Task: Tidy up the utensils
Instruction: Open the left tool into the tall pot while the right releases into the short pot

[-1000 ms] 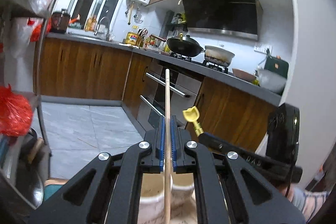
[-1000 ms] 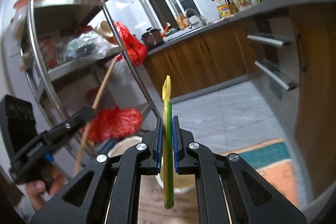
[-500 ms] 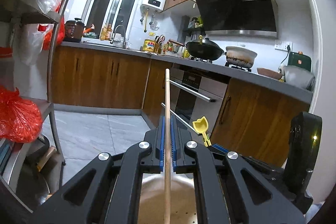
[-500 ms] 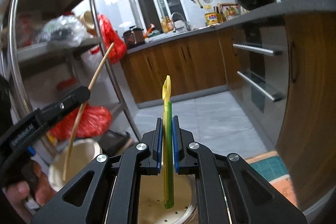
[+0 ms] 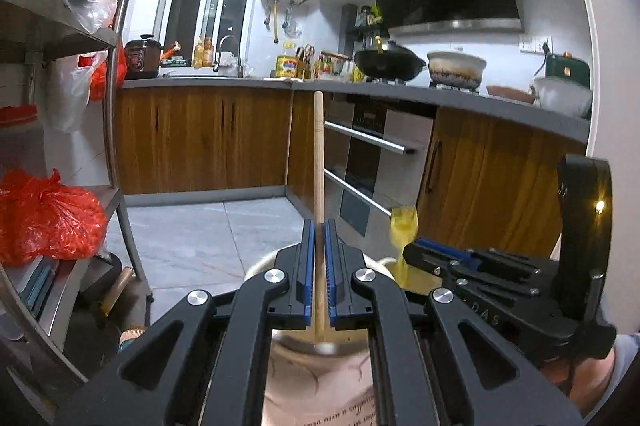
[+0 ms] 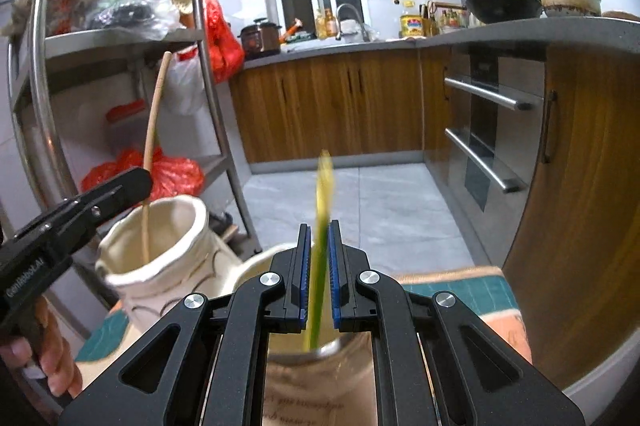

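Left wrist view: left gripper (image 5: 319, 274) clenched on wooden chopstick (image 5: 319, 162), upright, lower end over metal-rimmed holder (image 5: 320, 348). Right wrist view: right gripper (image 6: 319, 274) grasping blurred yellow-green utensil (image 6: 321, 226), tip at holder rim; beyond, chopstick end inside cream ceramic jar (image 6: 176, 250); wood-fronted counter (image 6: 400, 44) behind.

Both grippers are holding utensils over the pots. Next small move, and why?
Probably lower a bit more, then release. The left gripper is shut on the wooden stick, whose lower end is already inside the cream pot. The right gripper holds the yellow-green utensil with its tip only at the metal-rimmed holder.
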